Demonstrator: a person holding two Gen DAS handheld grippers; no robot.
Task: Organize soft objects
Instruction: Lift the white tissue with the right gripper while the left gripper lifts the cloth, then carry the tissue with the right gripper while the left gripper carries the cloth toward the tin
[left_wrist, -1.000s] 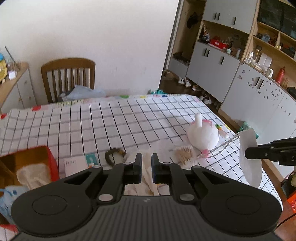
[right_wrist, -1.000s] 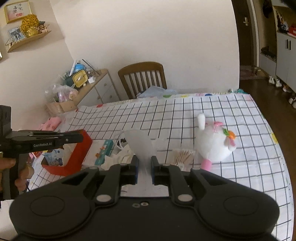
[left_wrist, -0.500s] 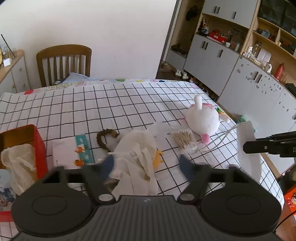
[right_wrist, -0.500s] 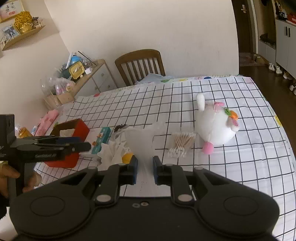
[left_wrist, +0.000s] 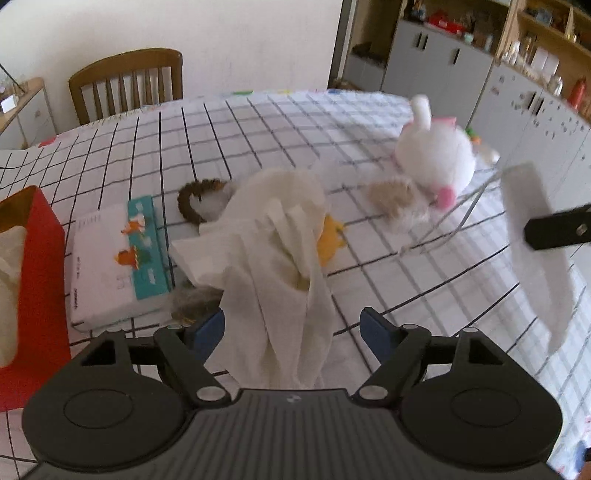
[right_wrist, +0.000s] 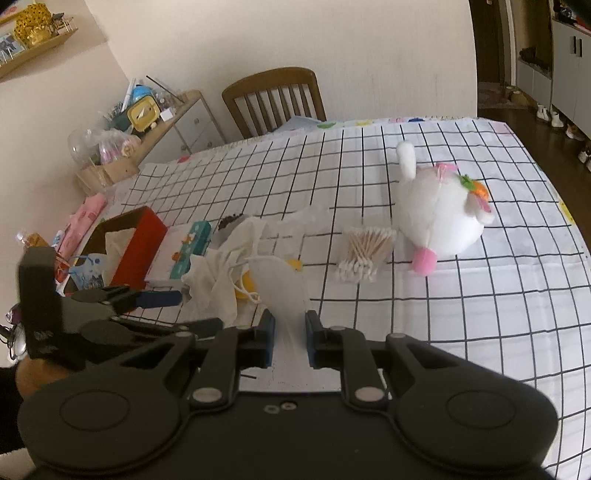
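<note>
The surface (right_wrist: 461, 314) wears a checked cloth. A white plush bunny (right_wrist: 439, 218) lies near its right edge, out of the way. A crumpled white cloth (left_wrist: 273, 236) sits near the front edge, between the wide-open left tool (left_wrist: 293, 328), maybe ready for grabbing. The right tool (right_wrist: 289, 341) pinches a white face mask (right_wrist: 282, 288), lifted for putting away.

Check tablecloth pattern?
White tablecloth with a black grid; clearest in the right wrist view.
</note>
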